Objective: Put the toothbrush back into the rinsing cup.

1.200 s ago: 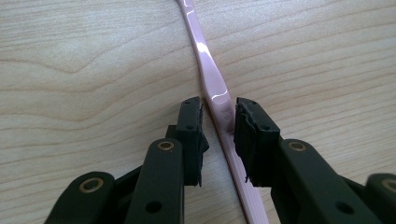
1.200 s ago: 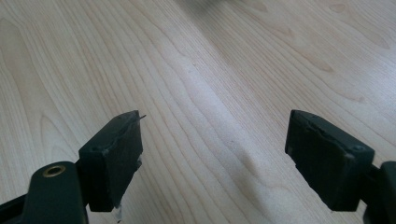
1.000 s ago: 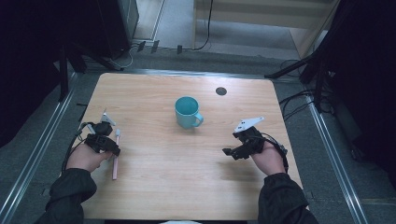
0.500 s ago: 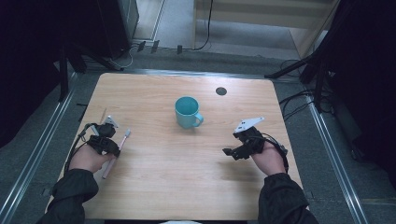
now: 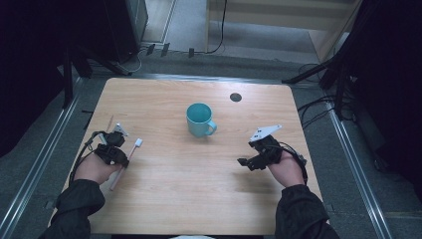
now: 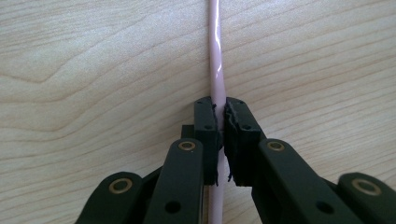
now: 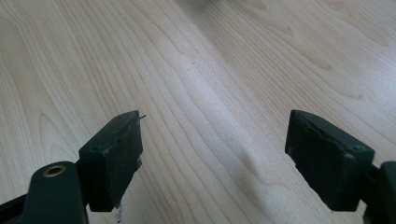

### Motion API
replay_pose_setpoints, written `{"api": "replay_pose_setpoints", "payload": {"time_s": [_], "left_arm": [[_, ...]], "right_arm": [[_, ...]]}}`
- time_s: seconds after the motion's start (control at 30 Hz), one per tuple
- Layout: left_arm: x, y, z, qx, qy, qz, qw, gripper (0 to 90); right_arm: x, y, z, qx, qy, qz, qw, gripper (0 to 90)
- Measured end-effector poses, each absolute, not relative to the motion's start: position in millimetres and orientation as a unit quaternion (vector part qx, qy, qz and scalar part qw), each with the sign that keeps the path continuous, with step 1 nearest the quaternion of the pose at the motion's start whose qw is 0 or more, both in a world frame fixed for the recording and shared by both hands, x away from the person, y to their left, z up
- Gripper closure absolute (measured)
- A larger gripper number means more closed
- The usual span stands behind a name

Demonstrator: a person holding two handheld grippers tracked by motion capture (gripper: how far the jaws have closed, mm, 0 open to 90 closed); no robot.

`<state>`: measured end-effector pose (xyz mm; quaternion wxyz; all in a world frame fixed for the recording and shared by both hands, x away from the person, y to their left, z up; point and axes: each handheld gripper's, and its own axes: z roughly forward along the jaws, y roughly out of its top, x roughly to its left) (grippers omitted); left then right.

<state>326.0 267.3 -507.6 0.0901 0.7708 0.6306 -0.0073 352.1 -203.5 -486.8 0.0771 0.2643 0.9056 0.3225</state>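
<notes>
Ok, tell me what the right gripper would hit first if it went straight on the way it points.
Probably nothing but bare table. The right gripper points left across the wood, its fingers open, and its line seems to pass in front of the teal mug, though depth is hard to judge.

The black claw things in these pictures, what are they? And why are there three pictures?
They are grabbing tools, one in each of a person's hands. One camera looks down from above on the wooden table. The other two cameras ride on the tools, looking along their jaws. On the table stands a teal mug. The left gripper has just been squeezing its jaws shut, and they now pinch the handle of a pink toothbrush. The right gripper is open, holding nothing, with bare wood below.
</notes>
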Motion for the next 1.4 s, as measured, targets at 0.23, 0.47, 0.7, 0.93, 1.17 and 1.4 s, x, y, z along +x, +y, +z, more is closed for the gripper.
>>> {"api": "replay_pose_setpoints", "payload": {"time_s": [0.23,0.47,0.7,0.93,1.17,1.4], "left_arm": [[325,268,-502,0.779,0.615,-0.031,0.115,84.0],[323,266,-492,0.779,0.612,-0.024,0.131,84.0],[320,266,-478,0.779,0.605,-0.007,0.162,84.0],[322,266,-467,0.773,0.599,0.005,0.209,84.0],[322,267,-459,0.761,0.594,0.029,0.259,84.0],[329,260,-457,0.753,0.587,0.049,0.294,83.9]], "right_arm": [[352,-205,-486,0.268,0.903,0.327,0.077,18.8],[352,-206,-486,0.27,0.903,0.325,0.076,18.8],[351,-205,-487,0.266,0.904,0.325,0.076,18.8],[350,-207,-487,0.272,0.902,0.325,0.076,18.8],[348,-211,-486,0.277,0.9,0.329,0.076,18.8],[344,-215,-486,0.28,0.898,0.329,0.078,18.8]]}}
